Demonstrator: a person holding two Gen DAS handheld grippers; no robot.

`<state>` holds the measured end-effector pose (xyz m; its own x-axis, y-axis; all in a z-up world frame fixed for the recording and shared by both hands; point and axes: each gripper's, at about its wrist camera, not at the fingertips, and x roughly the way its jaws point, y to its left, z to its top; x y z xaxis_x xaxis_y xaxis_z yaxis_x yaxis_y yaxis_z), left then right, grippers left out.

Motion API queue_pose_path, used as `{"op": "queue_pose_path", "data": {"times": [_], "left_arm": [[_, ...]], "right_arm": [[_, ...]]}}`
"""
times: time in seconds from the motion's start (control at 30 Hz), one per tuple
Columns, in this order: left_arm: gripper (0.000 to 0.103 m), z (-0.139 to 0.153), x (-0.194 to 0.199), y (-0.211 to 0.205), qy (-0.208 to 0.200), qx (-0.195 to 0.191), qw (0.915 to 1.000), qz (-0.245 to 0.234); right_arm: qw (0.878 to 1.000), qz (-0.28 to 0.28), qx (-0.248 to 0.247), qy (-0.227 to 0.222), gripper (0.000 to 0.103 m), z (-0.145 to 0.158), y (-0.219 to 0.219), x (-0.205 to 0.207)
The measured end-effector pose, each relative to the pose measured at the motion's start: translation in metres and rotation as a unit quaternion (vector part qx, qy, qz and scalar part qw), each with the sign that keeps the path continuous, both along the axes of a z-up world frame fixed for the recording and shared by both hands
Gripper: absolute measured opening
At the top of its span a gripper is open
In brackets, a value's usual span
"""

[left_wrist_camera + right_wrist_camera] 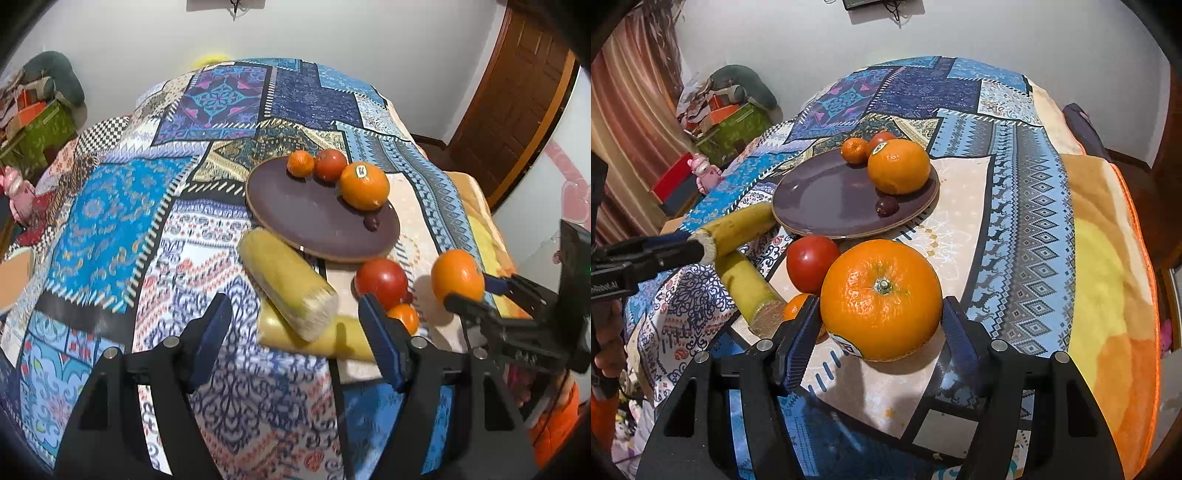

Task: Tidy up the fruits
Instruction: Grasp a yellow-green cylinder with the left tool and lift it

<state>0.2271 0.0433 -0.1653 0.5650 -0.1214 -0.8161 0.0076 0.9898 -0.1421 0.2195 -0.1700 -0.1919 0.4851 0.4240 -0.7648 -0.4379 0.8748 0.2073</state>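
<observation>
Our right claw (879, 317) pinches a large orange (881, 299), both blue pads pressed to its sides and its stem end facing us. Our left claw (299, 325) stands spread with nothing between the pads, above the patchwork cloth (110, 229) of the worktop. Just ahead lie two yellow sugarcane pieces (288, 280). A tomato (382, 278) and a small mandarin (404, 315) sit beside them. The purple plate (314, 218) beyond holds another orange (364, 186), a tomato, a mandarin and a small dark fruit (371, 221).
</observation>
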Motion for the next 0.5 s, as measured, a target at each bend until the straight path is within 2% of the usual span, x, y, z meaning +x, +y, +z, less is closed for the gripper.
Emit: {"op": "queue_pose_path", "data": {"times": [0.2, 0.27, 0.5], "left_arm": [[0.071, -0.027, 0.043, -0.005, 0.044, 0.01, 0.9987, 0.023], [0.071, -0.034, 0.051, -0.005, 0.055, 0.0, 0.9981, 0.028], [0.071, -0.04, 0.039, -0.009, 0.057, 0.005, 0.9983, 0.012]], "right_arm": [[1.0, -0.003, 0.005, -0.002, 0.062, 0.001, 0.0, 0.002], [1.0, -0.004, 0.005, -0.003, 0.062, 0.002, -0.001, 0.001], [1.0, -0.009, 0.009, -0.003, 0.062, 0.001, -0.007, 0.003]]}}
